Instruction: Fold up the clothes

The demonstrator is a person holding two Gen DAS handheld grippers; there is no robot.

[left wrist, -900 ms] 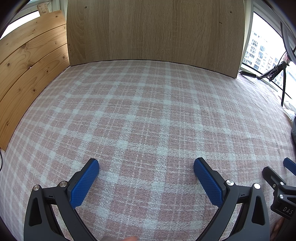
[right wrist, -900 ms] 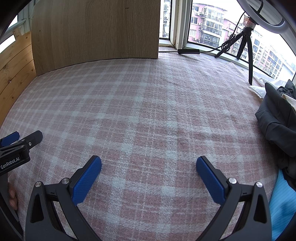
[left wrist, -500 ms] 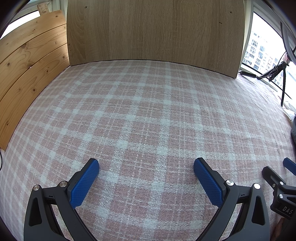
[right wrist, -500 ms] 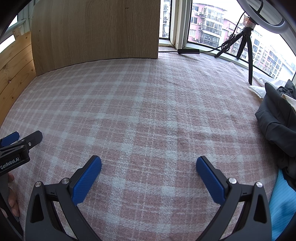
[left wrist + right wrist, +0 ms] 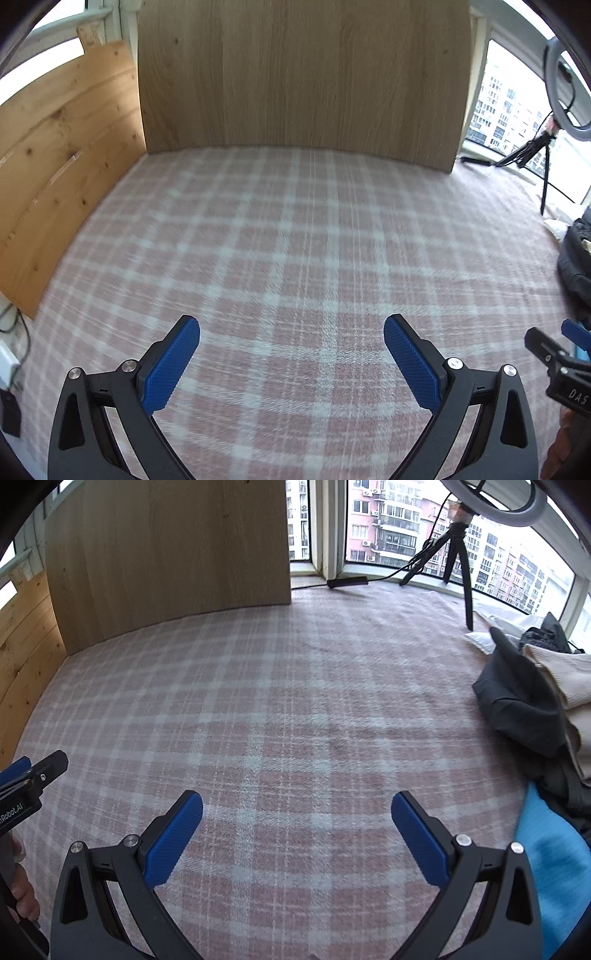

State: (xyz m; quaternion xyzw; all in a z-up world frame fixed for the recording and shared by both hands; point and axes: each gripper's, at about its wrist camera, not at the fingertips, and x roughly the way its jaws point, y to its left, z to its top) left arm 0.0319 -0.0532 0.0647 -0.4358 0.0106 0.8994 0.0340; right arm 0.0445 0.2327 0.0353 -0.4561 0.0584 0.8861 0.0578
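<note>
Both the left gripper [image 5: 291,356] and right gripper [image 5: 297,836] are hovering wide open and empty over the plaid cover [image 5: 280,701], so the person is best reaching rightward for the top garment of the clothes pile [image 5: 532,705] beyond the right fingers.

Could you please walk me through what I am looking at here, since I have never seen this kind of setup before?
There is no robot: a person holds a two-finger clamp in each hand, and a wide-angle camera on each looks forward along its fingers. One picture comes from the left tool, the other from the right tool. The blue parts are the rubbery fingertips. Both tools stand wide open and hold nothing.

Below them lies a pink checked cloth covering the work surface. At its right edge waits a pile of clothes: a dark grey garment, a beige one and a bright blue one. None has been picked up yet.

Behind stand a wooden board, the windows, and a ring light on a small tripod. Each view also catches the other tool at its edge.
</note>
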